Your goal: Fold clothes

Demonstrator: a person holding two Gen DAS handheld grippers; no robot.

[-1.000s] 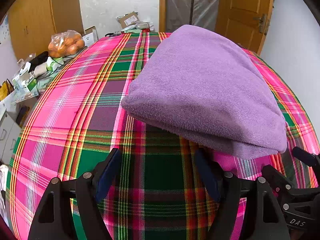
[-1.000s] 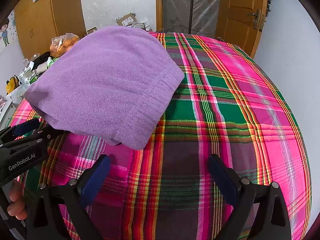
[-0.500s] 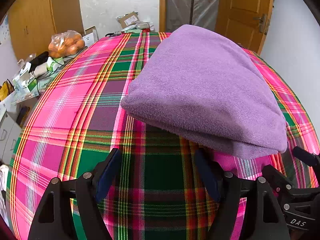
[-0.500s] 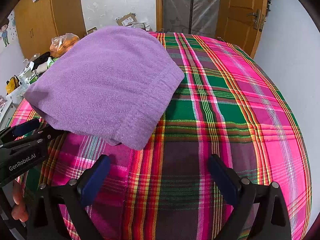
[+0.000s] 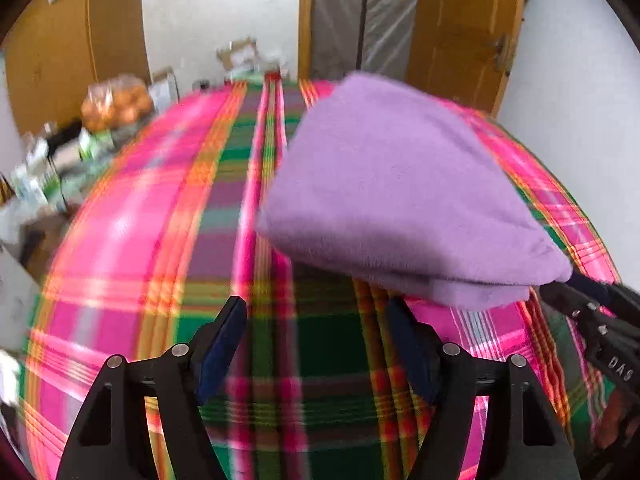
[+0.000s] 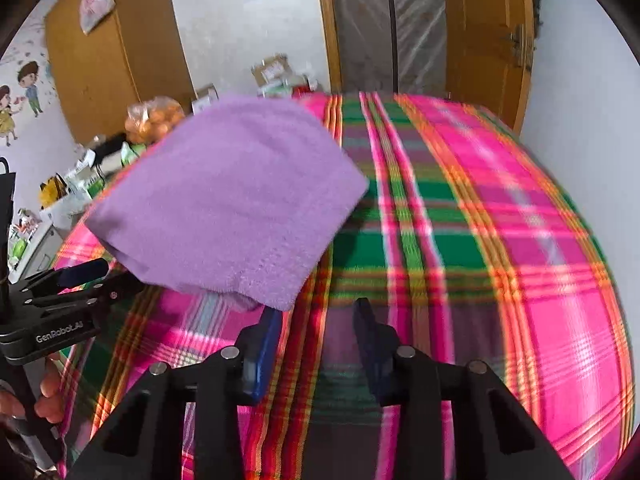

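Just beyond the right gripper (image 6: 318, 312), folded purple towel (image 6: 236, 204), on plaid cloth (image 6: 480, 240)

White walls (image 6: 248, 20) — wooden doors (image 5: 460, 32)

Both wrist cameras look down and forward, close over the plaid surface (image 5: 132, 240). Both views share the purple towel (image 5: 400, 192) and the far doorway (image 6: 384, 24).

Bright even light, heavy motion blur, strong fisheye curvature, dark vignetted corners
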